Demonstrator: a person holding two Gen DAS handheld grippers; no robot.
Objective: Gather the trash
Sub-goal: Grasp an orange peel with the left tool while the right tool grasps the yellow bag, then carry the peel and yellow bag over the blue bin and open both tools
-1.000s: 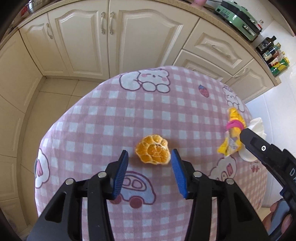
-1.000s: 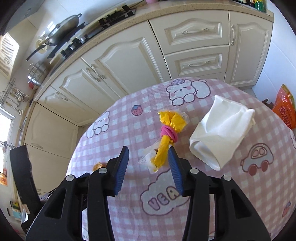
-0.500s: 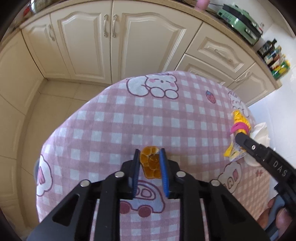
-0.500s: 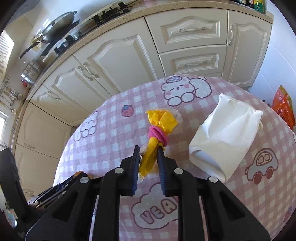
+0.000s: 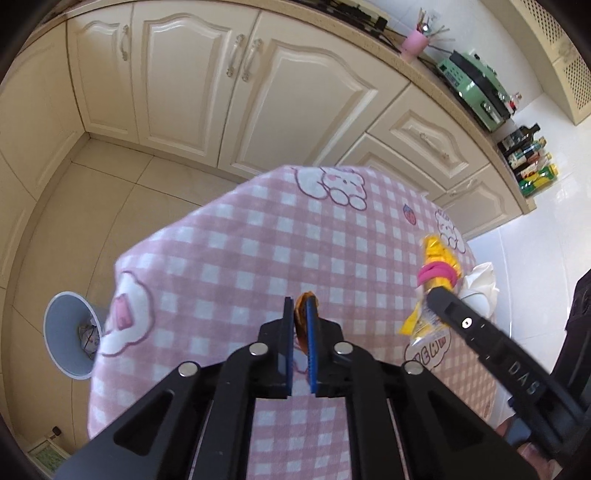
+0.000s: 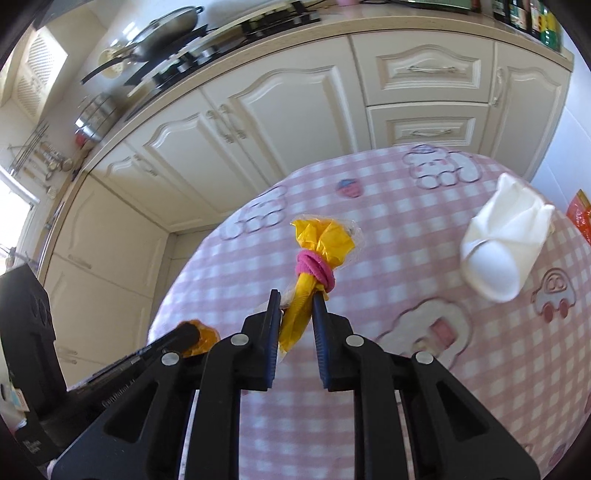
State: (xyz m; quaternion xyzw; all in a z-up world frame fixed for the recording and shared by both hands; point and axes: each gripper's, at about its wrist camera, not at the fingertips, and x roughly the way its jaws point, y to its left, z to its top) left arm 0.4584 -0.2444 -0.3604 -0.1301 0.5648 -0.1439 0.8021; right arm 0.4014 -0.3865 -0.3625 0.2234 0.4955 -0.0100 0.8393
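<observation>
A cloth-covered table stands in front of a run of kitchen cabinets. The left gripper sits above the table's left part with a piece of peel between its fingers; the right gripper sits to its right, with a tied wrapper between its fingers. A folded paper bag lies on the table to the right of the wrapper, apart from it. A bin stands on the floor beside the table's left edge. A pan rests on the stove above the cabinets; bottles stand at the counter's right end.
</observation>
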